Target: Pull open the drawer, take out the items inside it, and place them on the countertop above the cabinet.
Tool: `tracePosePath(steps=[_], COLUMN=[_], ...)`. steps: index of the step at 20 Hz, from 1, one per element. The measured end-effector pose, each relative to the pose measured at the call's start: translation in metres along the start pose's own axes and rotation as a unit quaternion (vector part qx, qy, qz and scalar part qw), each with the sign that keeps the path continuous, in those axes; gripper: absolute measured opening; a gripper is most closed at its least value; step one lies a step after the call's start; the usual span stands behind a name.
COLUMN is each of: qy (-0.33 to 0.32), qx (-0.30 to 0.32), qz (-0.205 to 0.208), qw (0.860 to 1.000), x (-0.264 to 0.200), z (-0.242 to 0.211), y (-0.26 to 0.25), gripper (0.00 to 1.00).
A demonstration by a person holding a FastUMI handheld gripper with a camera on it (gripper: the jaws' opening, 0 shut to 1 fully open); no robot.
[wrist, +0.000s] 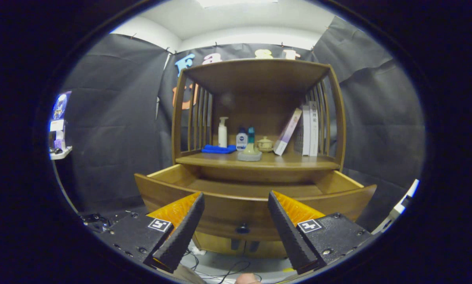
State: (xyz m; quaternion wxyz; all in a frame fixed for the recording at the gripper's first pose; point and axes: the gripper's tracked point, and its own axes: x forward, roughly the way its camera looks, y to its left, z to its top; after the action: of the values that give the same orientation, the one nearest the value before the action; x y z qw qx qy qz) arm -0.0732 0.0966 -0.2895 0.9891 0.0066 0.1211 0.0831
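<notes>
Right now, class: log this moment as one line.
drawer: pulled open, inside hidden | knob: between fingers, untouched | gripper: open, empty | countertop: bottles, cloth, books

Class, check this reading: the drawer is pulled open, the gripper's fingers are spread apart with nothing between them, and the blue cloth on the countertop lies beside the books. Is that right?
One detail is wrong. In the gripper view the blue cloth lies beside the white pump bottle, at the opposite end of the countertop from the books. The drawer is pulled open, and the gripper has its fingers spread with nothing between them.
</notes>
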Motion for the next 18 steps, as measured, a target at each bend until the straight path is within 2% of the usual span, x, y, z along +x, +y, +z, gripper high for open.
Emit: tracePosePath(steps=[6, 12, 18], qy=[0.048, 0.061, 0.055], qx=[0.028, 0.036, 0.01], qz=[-0.026, -0.06, -0.081], qw=[0.998, 0.996, 0.995], x=[0.022, 0.039, 0.041], z=[-0.039, -0.046, -0.046], y=[-0.006, -0.012, -0.015], gripper=[1.0, 1.0, 1.0])
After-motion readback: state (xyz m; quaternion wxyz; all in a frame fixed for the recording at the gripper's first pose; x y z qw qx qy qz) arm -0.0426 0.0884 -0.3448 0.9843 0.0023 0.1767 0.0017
